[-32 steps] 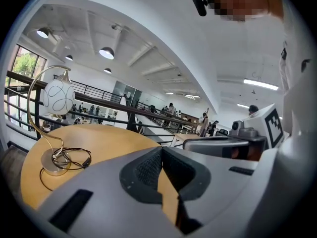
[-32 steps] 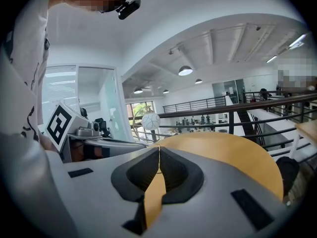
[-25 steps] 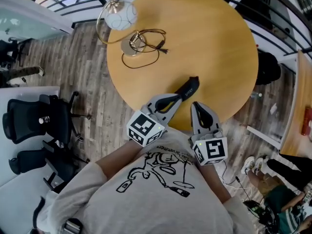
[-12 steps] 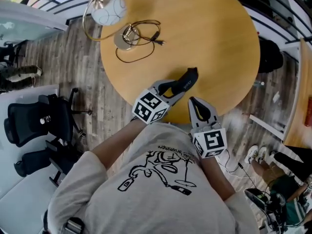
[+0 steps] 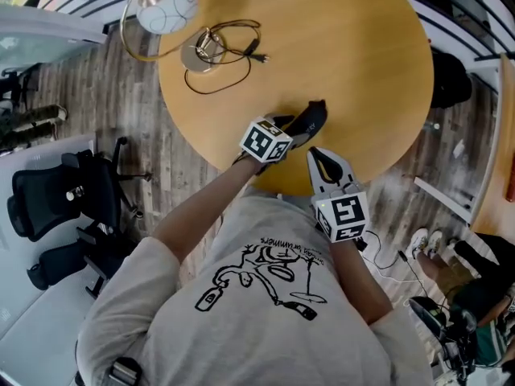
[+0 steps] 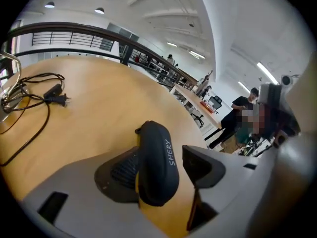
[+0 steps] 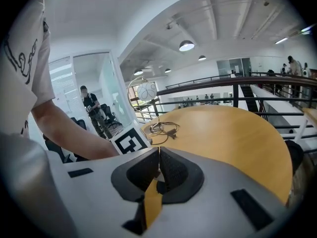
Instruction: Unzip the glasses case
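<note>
A black zipped glasses case [image 5: 312, 117] lies on the round wooden table [image 5: 346, 47], close to its near edge. In the left gripper view the case [image 6: 156, 167] lies lengthwise between the jaws, against the left pad [image 6: 124, 170], with a gap to the right pad [image 6: 200, 165]. My left gripper [image 5: 291, 129] has just been opening and straddles the case's near end. My right gripper [image 5: 320, 153] hovers just right of the case at the table edge. In the right gripper view its jaws meet, shut on nothing [image 7: 158, 155].
A globe lamp [image 5: 165, 5] and a coiled cable with a plug [image 5: 221, 51] sit at the table's far left. Black office chairs [image 5: 56, 199] stand on the floor to the left. People [image 6: 242, 115] stand far off beyond the table.
My left gripper has dropped forward onto the table and opened, so the case's near end now lies between its jaws. The right gripper has sunk a little toward the table edge.
</note>
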`<state>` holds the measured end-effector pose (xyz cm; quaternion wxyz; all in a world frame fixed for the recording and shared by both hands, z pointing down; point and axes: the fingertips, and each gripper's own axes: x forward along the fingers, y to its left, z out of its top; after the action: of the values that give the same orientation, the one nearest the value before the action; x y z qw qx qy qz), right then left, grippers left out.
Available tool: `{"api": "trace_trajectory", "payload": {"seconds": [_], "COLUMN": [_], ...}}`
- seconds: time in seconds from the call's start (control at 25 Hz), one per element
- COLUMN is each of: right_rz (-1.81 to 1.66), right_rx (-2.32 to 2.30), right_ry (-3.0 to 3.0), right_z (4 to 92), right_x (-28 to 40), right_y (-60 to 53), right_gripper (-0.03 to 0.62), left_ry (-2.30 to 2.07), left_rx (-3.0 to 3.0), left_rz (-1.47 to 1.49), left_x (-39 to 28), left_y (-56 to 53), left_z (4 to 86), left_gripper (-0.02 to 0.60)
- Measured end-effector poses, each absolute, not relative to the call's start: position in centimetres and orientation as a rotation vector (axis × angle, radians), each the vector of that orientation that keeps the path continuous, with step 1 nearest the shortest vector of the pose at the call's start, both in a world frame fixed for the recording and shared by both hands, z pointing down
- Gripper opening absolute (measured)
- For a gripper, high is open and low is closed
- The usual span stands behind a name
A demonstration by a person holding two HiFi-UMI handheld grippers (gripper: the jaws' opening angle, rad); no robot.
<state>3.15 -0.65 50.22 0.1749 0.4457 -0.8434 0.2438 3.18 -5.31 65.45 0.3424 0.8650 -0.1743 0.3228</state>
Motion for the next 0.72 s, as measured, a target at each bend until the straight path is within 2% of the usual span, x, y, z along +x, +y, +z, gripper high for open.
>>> {"api": "trace_trajectory", "payload": {"seconds": [0.24, 0.28, 0.4, 0.52, 0.6, 0.68, 0.72], "right_rz": [0.720, 0.725, 0.730, 0.734, 0.734, 0.731, 0.728], "right_rx": [1.264, 1.265, 1.274, 1.289, 1.299, 1.307, 1.309], "right_ry": [-2.383, -2.381, -2.376, -2.371, -2.368, -2.366, -2.366], "right_z": [50.9, 51.0, 51.0, 51.0, 51.0, 50.9, 50.8], "right_x": [3.2, 3.3, 3.7, 4.1, 4.4, 4.6, 4.6], "right_y": [-0.4, -0.2, -0.1, -0.1, -0.1, -0.1, -0.1], "right_gripper": [0.023, 0.023, 0.023, 0.023, 0.023, 0.023, 0.023], "left_ry": [-0.394, -0.380, -0.336, -0.298, -0.262, -0.242, -0.246], "left_rx": [2.253, 2.252, 2.238, 2.241, 2.246, 2.252, 2.256], "left_rz": [0.946, 0.951, 0.951, 0.978, 0.996, 1.011, 1.018], "left_x": [4.5, 4.8, 5.7, 6.6, 7.0, 7.3, 7.3], "left_y": [-5.3, -5.1, -4.4, -3.5, -2.7, -2.0, -1.9], "left_z": [68.7, 69.1, 69.7, 70.1, 70.2, 70.3, 70.3], "left_gripper": [0.292, 0.324, 0.362, 0.367, 0.335, 0.264, 0.261]}}
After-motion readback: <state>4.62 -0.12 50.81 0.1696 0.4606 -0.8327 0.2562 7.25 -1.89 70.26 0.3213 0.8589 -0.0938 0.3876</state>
